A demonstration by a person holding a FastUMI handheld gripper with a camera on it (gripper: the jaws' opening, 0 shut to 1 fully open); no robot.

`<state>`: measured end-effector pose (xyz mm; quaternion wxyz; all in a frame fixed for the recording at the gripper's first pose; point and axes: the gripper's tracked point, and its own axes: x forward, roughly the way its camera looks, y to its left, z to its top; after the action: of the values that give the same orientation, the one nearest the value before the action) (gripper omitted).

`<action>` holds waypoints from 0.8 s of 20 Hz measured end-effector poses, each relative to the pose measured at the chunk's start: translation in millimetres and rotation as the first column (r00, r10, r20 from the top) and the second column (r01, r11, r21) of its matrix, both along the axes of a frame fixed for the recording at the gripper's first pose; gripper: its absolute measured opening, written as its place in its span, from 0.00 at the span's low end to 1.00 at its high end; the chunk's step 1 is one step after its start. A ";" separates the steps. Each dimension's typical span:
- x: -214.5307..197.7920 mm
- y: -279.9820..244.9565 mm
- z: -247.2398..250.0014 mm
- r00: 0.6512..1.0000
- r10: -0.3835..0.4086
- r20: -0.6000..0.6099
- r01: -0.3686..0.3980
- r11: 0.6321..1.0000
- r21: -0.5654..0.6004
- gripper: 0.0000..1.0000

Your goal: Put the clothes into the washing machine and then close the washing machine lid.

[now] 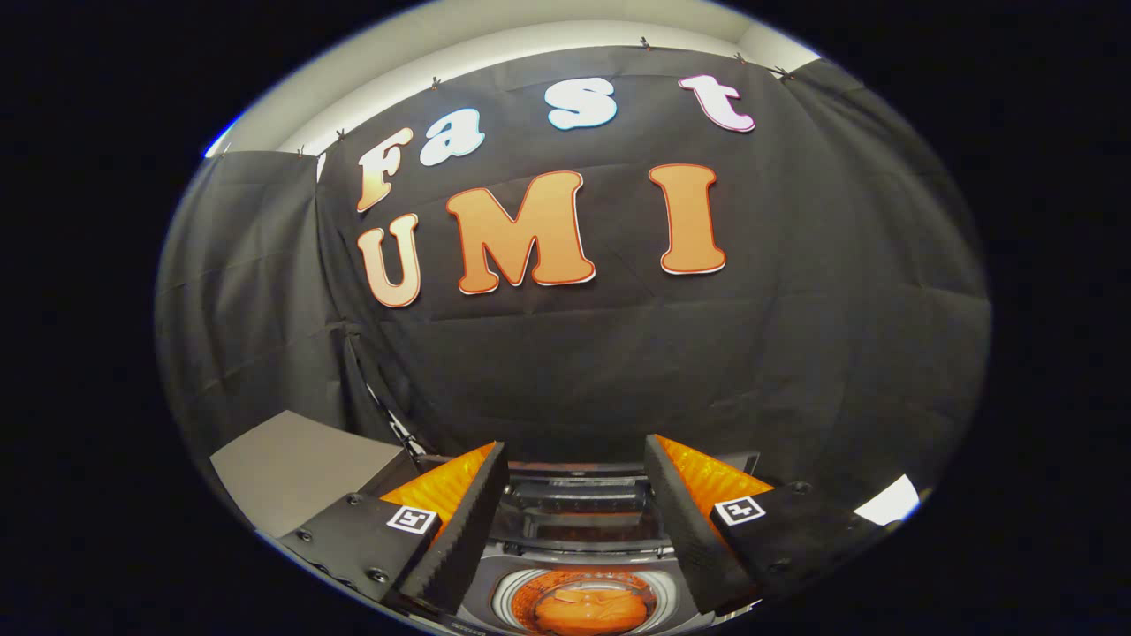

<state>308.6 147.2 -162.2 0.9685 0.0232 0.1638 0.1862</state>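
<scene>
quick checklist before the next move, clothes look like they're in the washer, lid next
1. Clothes in the drum: orange cloth lies inside the washing machine opening, below and between the fingers: ok.
2. Gripper free: fingers spread apart, nothing between them: ok.
3. Lid closed: the opening is uncovered, so not ok, still to do.
4. Lid position: folded dark panels stand behind the opening, probably the raised lid: cannot tell for sure.
5. Cloth hanging over the rim: the near part of the rim is cut off: cannot tell.

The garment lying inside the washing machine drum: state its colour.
Orange garment, best seen in the gripper view, below the open gripper.
</scene>
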 end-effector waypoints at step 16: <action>150.3 37.0 -97.8 0.984 -0.043 -0.174 0.021 0.992 -0.126 0.99</action>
<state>458.9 184.2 -260.0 0.9526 -0.0179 0.2598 0.1570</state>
